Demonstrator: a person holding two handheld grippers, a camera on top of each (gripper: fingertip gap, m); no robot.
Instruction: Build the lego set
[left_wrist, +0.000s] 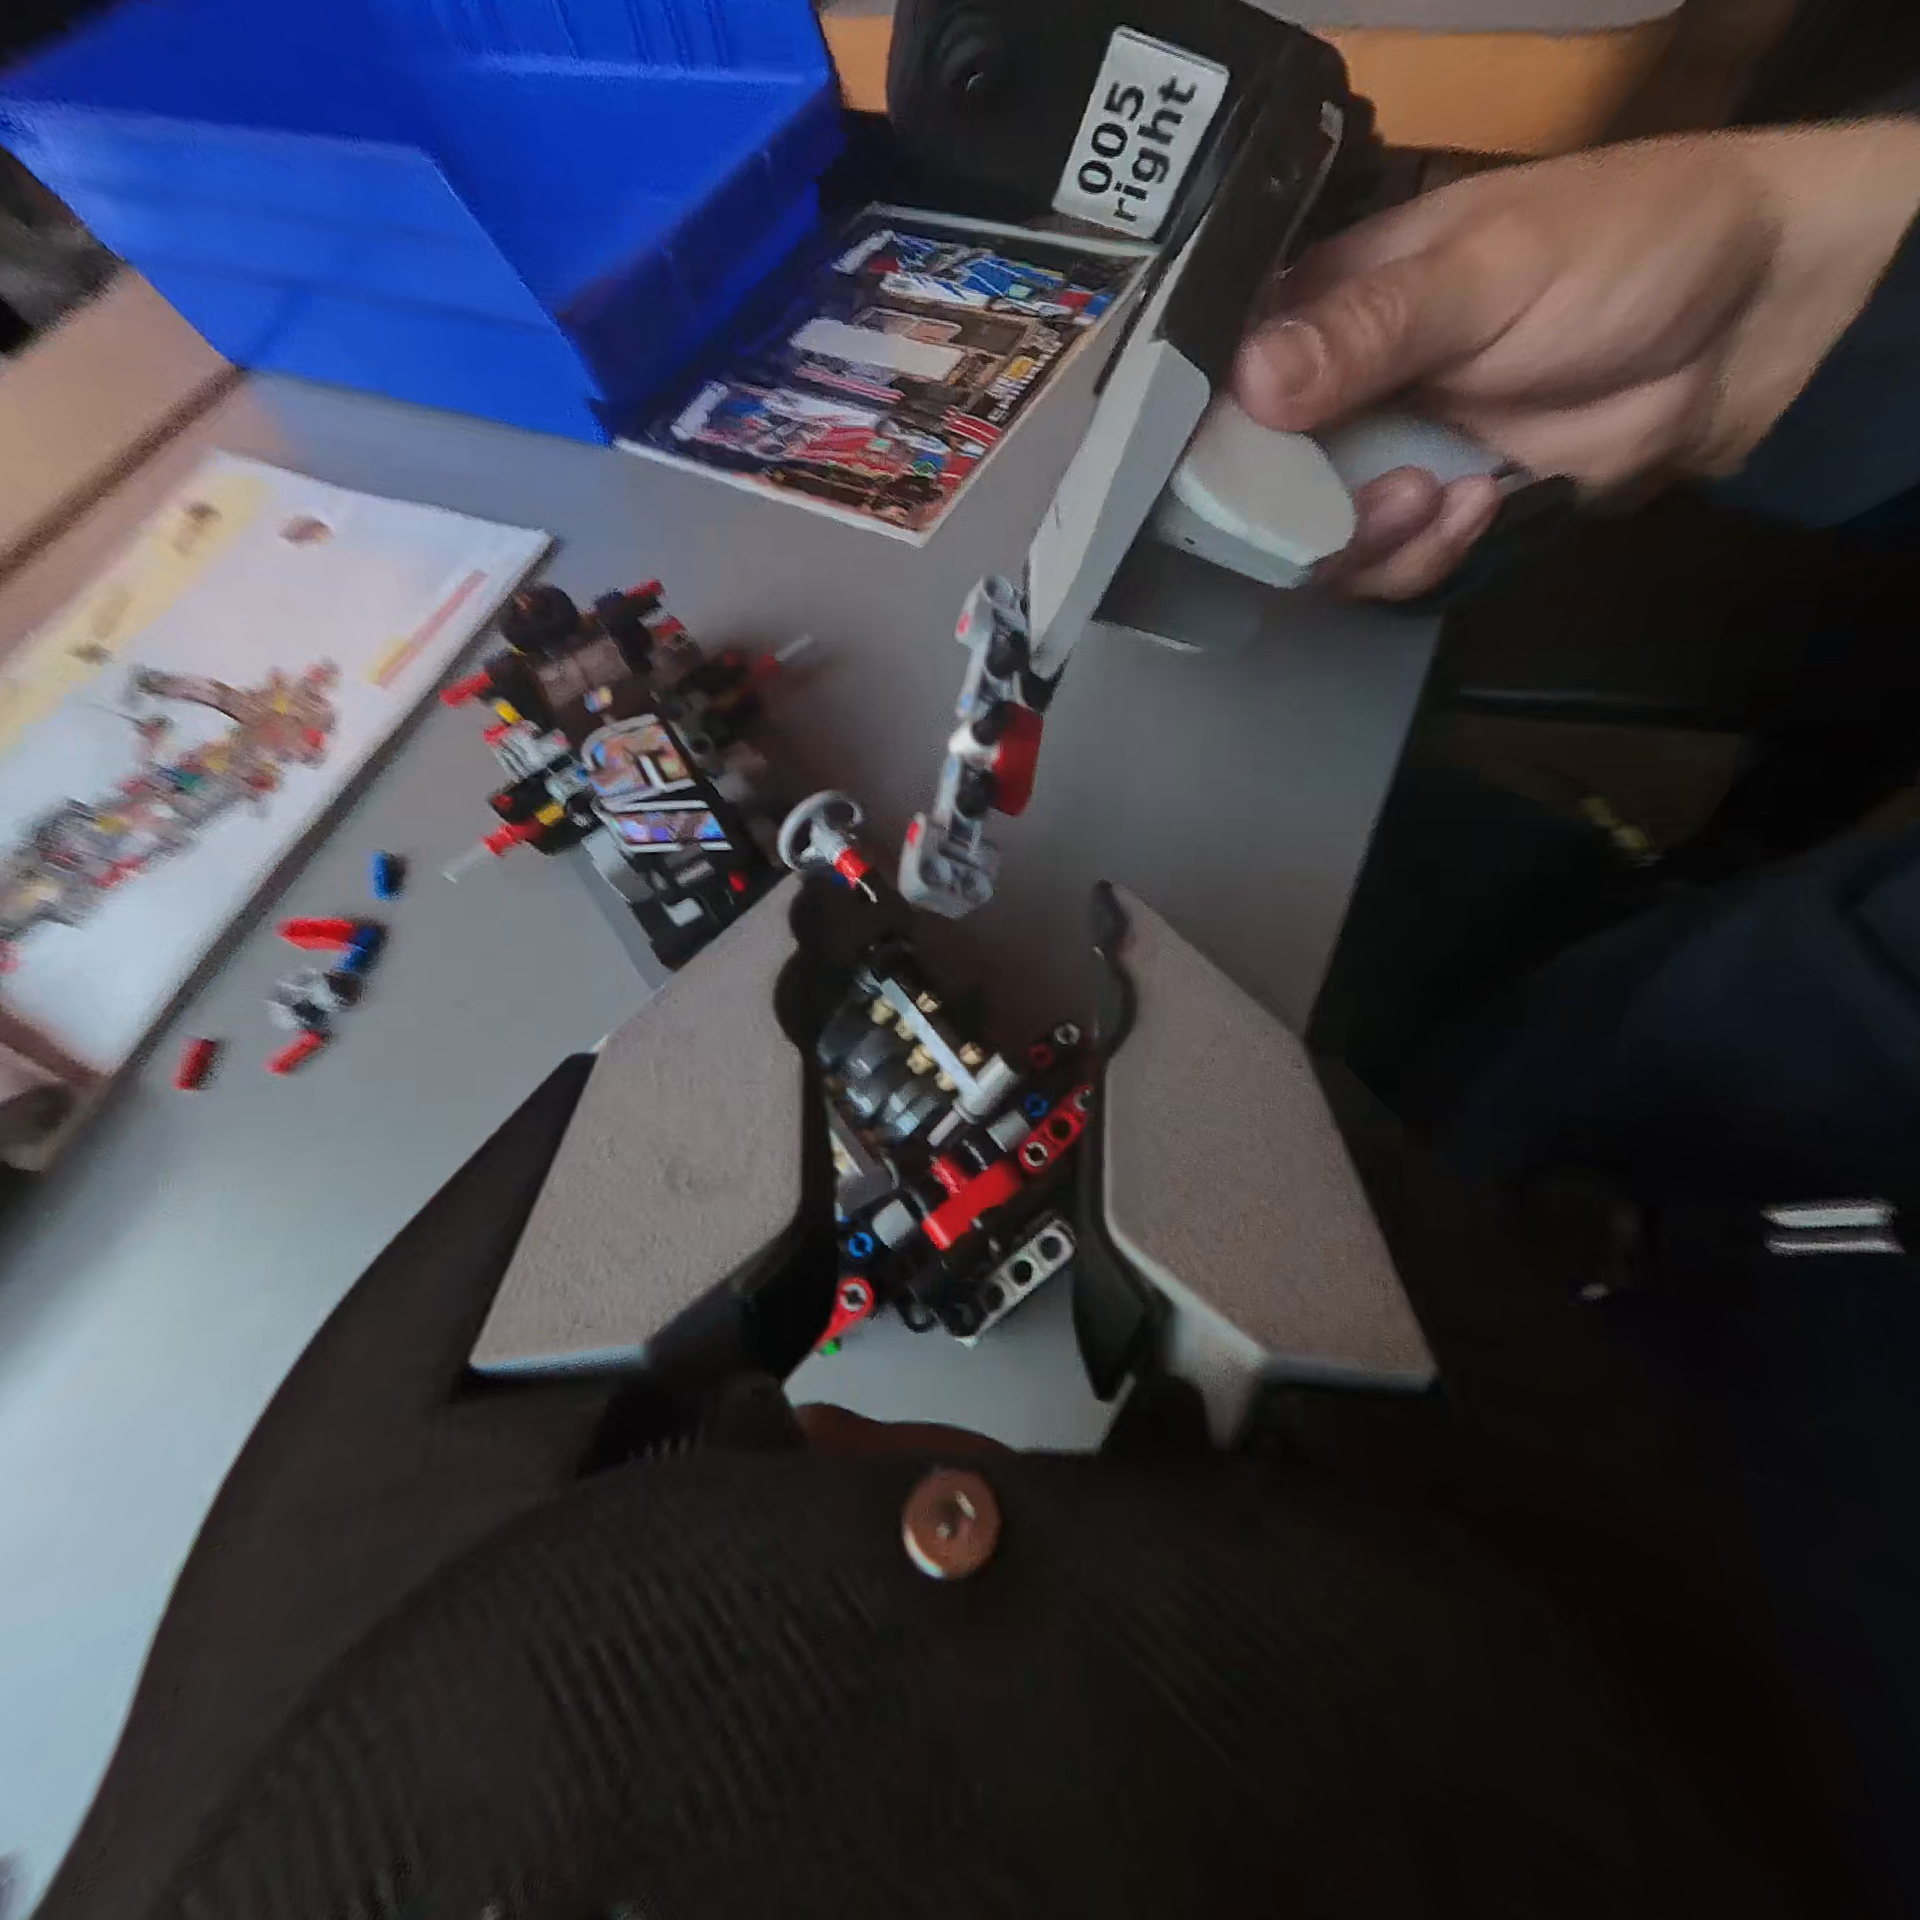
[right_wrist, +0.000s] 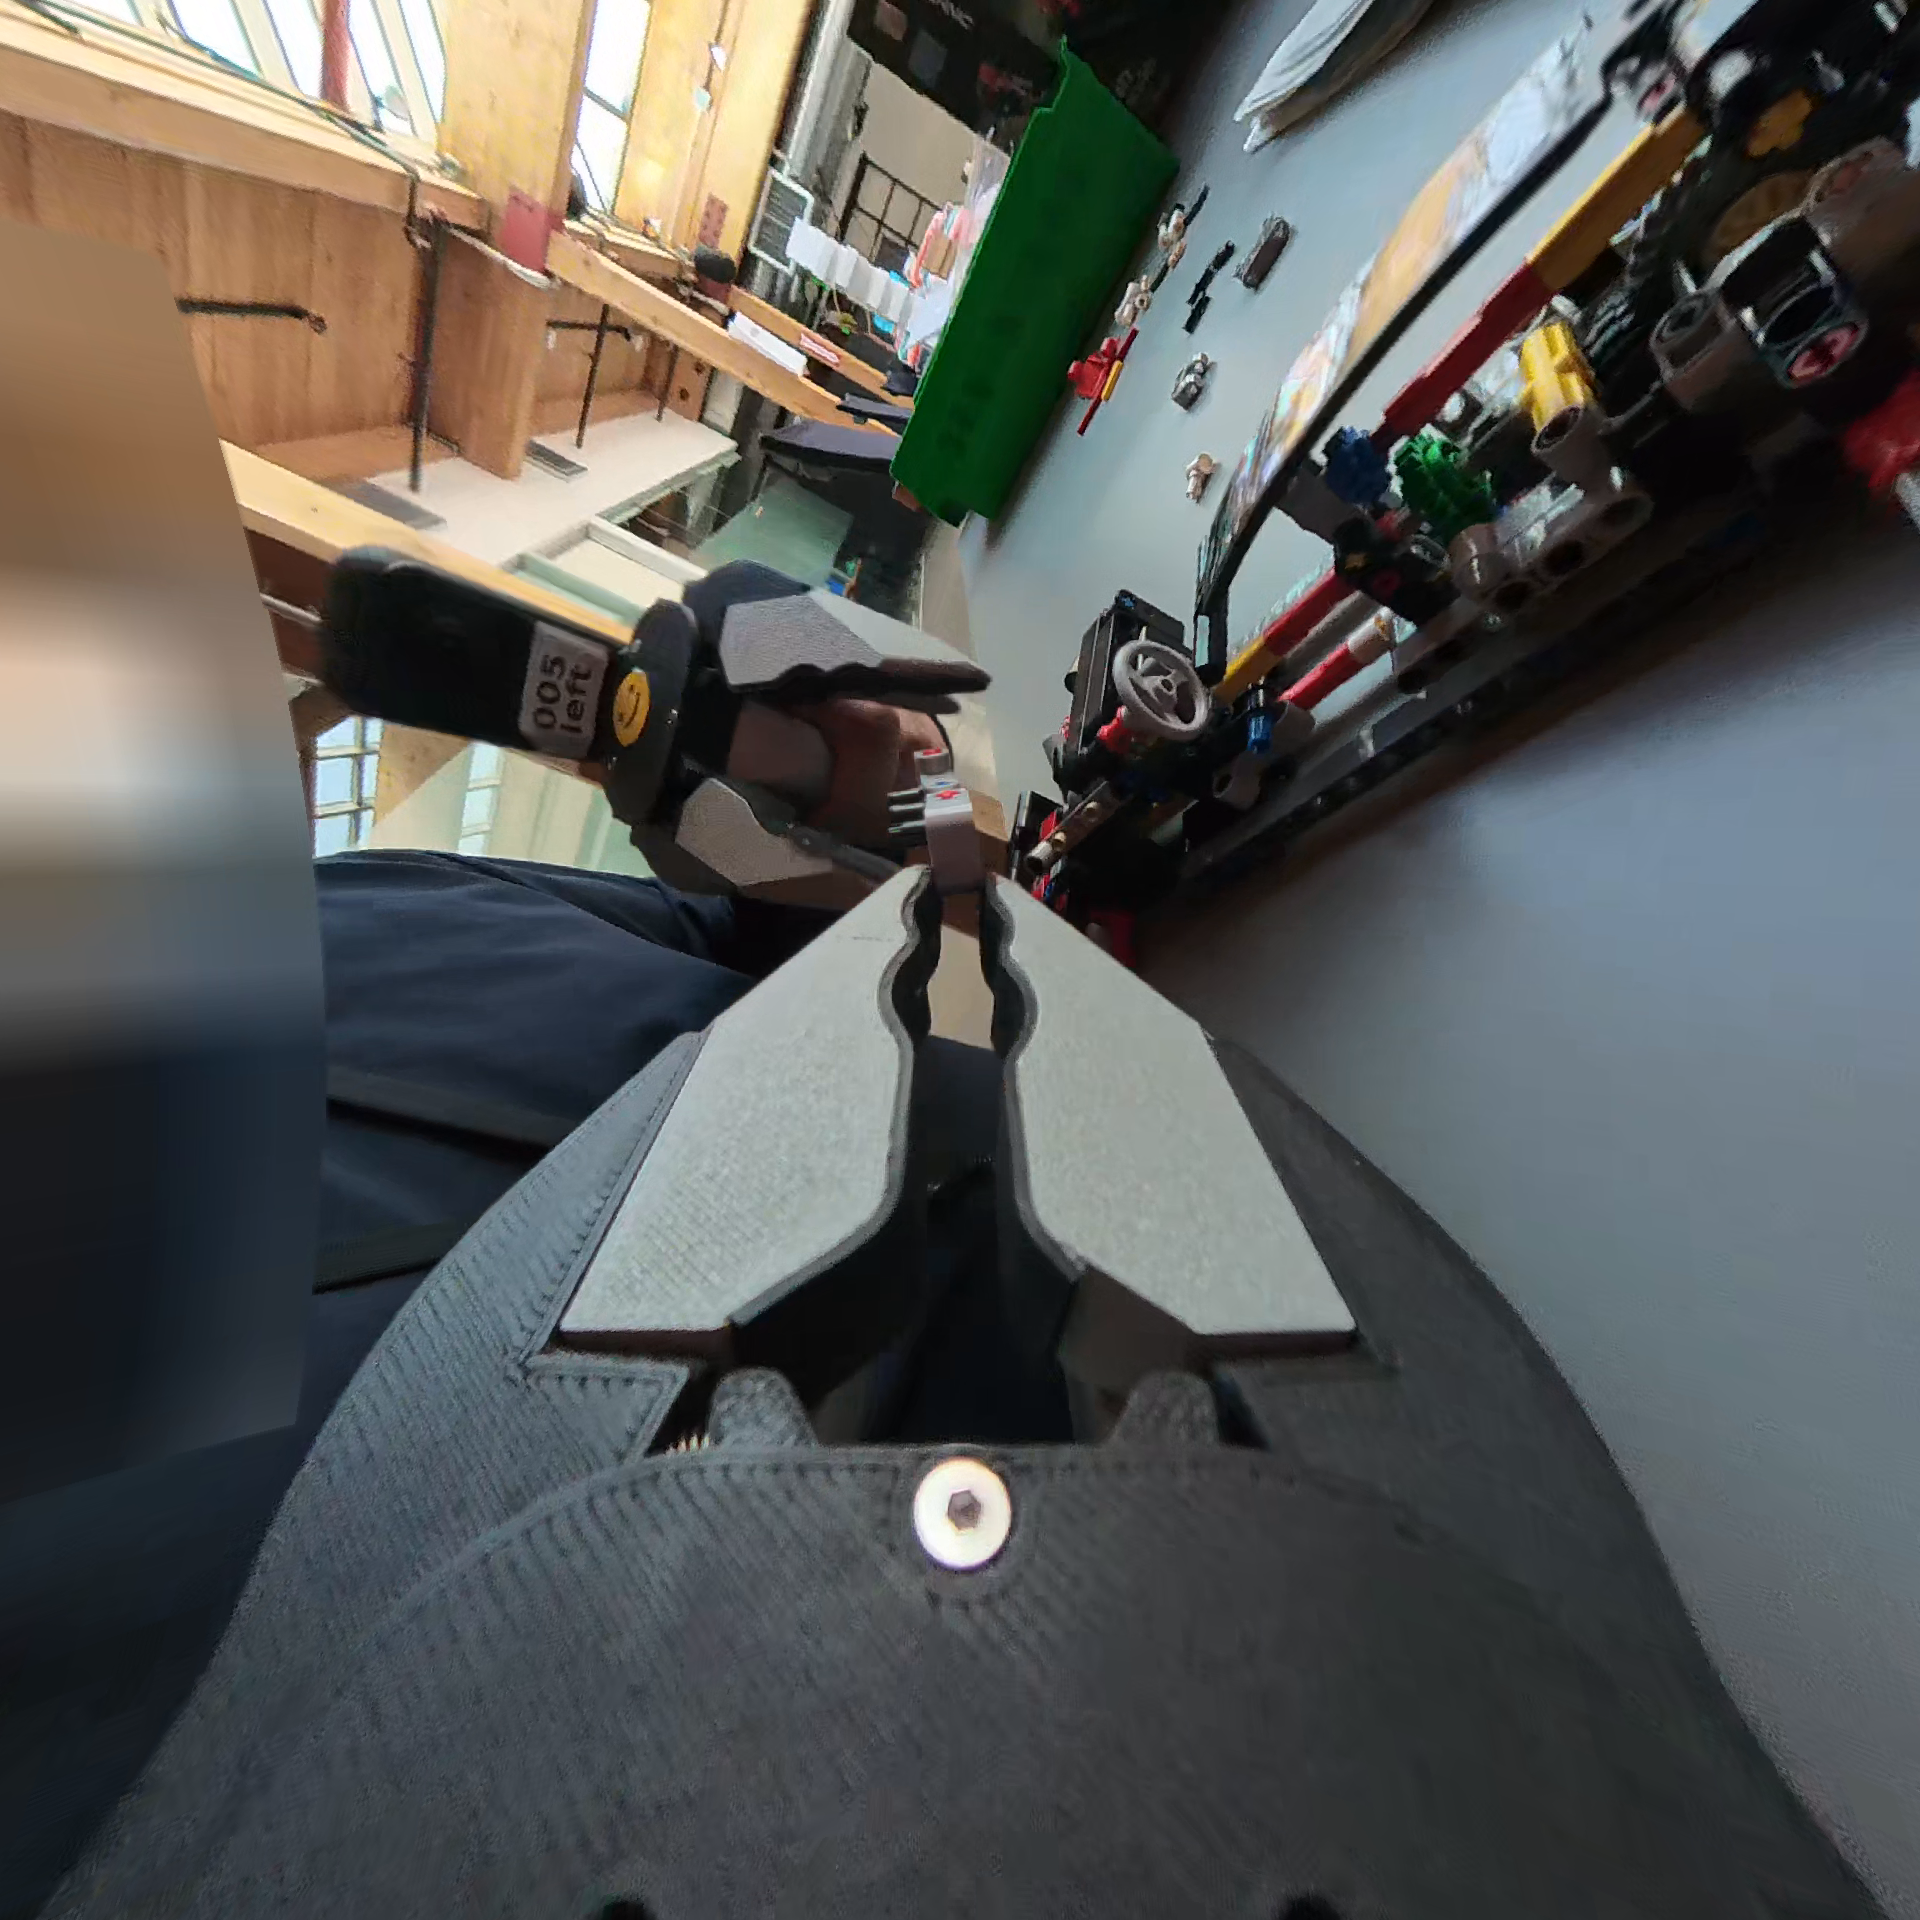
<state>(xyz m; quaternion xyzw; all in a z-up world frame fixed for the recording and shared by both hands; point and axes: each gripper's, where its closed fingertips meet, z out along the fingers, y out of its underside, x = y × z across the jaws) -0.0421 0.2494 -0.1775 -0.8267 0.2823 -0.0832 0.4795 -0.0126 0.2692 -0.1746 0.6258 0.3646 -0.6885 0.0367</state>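
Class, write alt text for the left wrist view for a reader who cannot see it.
The left gripper stands open around a black, red and grey brick assembly on a grey table. Just beyond, the right gripper holds a long grey and red brick piece hanging above the table, near a larger brick model.

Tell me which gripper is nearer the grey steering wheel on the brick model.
Left. The left gripper has its open fingers right beside the steering wheel, straddling the model's engine block. The right gripper is farther off, raised and holding a grey beam assembly.
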